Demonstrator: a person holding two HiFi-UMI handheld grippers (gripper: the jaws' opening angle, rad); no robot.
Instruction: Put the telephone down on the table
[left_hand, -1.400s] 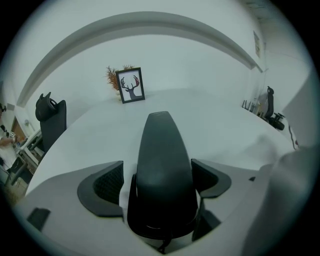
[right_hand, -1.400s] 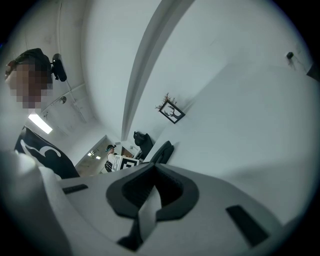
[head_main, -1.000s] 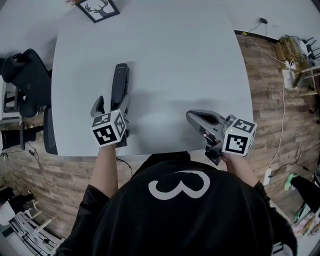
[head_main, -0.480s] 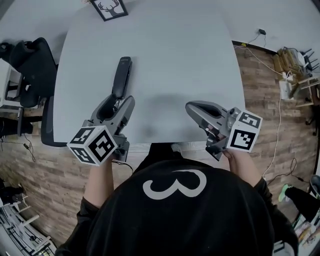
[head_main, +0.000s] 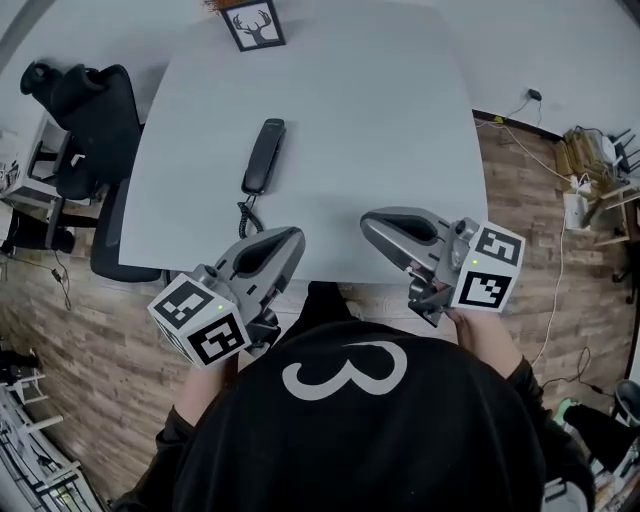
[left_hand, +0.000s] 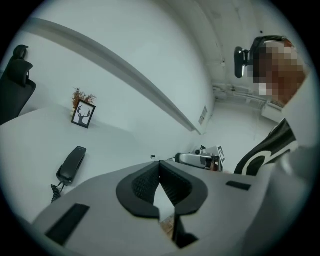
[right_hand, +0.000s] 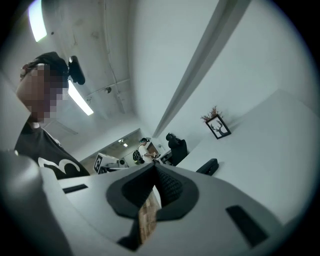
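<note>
The black telephone handset (head_main: 263, 156) lies flat on the pale grey table (head_main: 380, 120), its coiled cord trailing toward the near edge. My left gripper (head_main: 292, 238) hangs over the near table edge, well back from the handset and apart from it. Its jaws have just been closing and now meet with nothing between them. In the left gripper view the telephone (left_hand: 71, 164) lies far off to the left of the left gripper (left_hand: 160, 163). My right gripper (head_main: 367, 222) is shut and empty over the near edge; from the right gripper view the handset (right_hand: 207, 166) shows beyond the right gripper (right_hand: 154, 166).
A framed deer picture (head_main: 252, 24) stands at the table's far edge. A black office chair (head_main: 85, 110) sits by the table's left side. Wood floor with cables and clutter (head_main: 585, 150) lies to the right. The person's black shirt fills the bottom of the head view.
The left gripper has let go of the telephone, drawn back toward the person and risen, and its jaws have shut. The handset stays on the table. The right gripper has risen slightly.
</note>
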